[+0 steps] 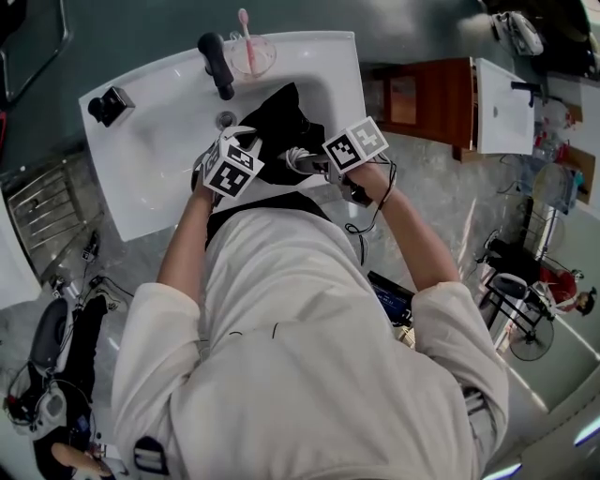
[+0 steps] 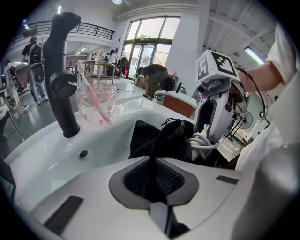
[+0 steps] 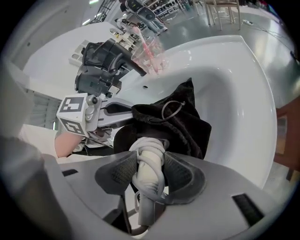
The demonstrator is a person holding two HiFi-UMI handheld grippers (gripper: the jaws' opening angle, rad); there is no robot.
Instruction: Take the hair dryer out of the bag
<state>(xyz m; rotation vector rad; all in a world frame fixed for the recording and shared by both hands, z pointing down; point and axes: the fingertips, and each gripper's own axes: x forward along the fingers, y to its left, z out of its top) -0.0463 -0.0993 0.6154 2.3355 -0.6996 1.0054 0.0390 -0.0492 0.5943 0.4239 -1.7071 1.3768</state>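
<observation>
A white ceramic washbasin fills the upper middle of the head view, and the person leans over its rim at 6 o'clock with both forearms reaching in. In the bowl lies a black cloth drawstring bag, crumpled, with its closed end toward 12 o'clock and its gathered mouth toward the person.

The left gripper comes at the bag from 8 o'clock in the head view. Its jaws are clenched almost together, with a thin fold of the bag's black cloth pinched between the ribbed pads. The right gripper comes in from 4 o'clock. Its jaws stand part way apart and grasp the hair dryer by its pale grey handle, which has its pale cord wound round it. Both pads press on the wrapped handle.

The hair dryer sits at the bag's mouth, at 6 o'clock of the bag in the head view, between the two marker cubes. How much of it is inside the cloth cannot be told.

A matte black tap stands on the rim at 11 o'clock of the bag. Just at 2 o'clock of the tap is a clear plastic cup holding a pink toothbrush. A small black boxy object rests on the rim at 8 o'clock of the tap, well apart from it.
</observation>
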